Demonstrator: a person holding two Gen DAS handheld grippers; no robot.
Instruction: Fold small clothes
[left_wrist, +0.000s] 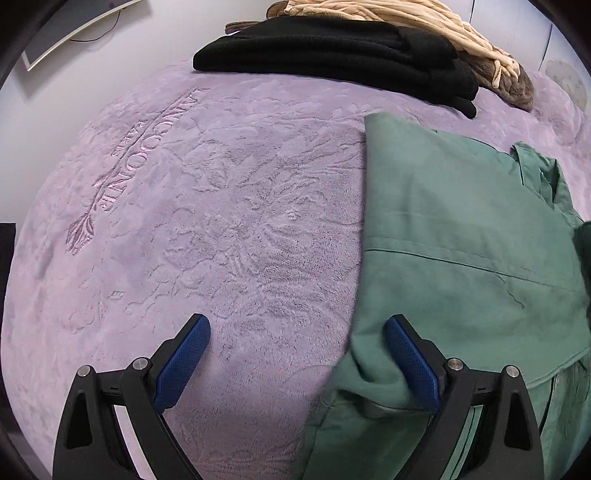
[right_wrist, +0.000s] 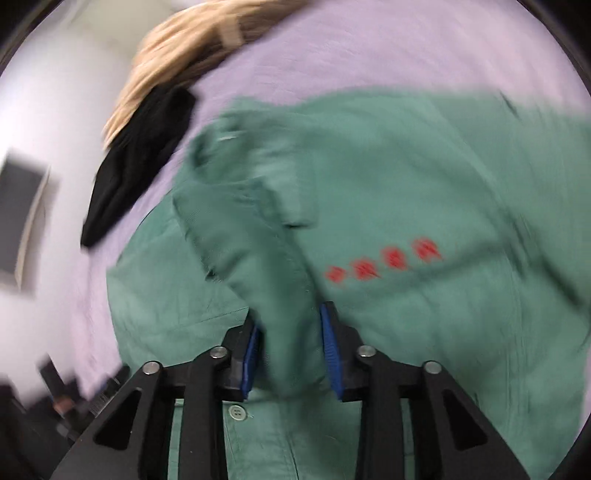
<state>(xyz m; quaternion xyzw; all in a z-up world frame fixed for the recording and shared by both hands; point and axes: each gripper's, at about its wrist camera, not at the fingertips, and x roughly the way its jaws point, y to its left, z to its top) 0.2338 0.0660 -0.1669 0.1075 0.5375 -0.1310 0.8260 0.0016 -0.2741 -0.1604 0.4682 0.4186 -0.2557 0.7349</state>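
While the green shirt (left_wrist: 461, 229) is lying on the purple blanket (left_wrist: 221, 221), the left hand-held gripper (left_wrist: 297, 330) is hovering spread wide at its edge, and the right hand-held gripper (right_wrist: 290, 325) is pinching a raised fold of the shirt.

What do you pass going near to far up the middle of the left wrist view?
Left gripper → purple plush blanket → folded black garment → cream knit garment.
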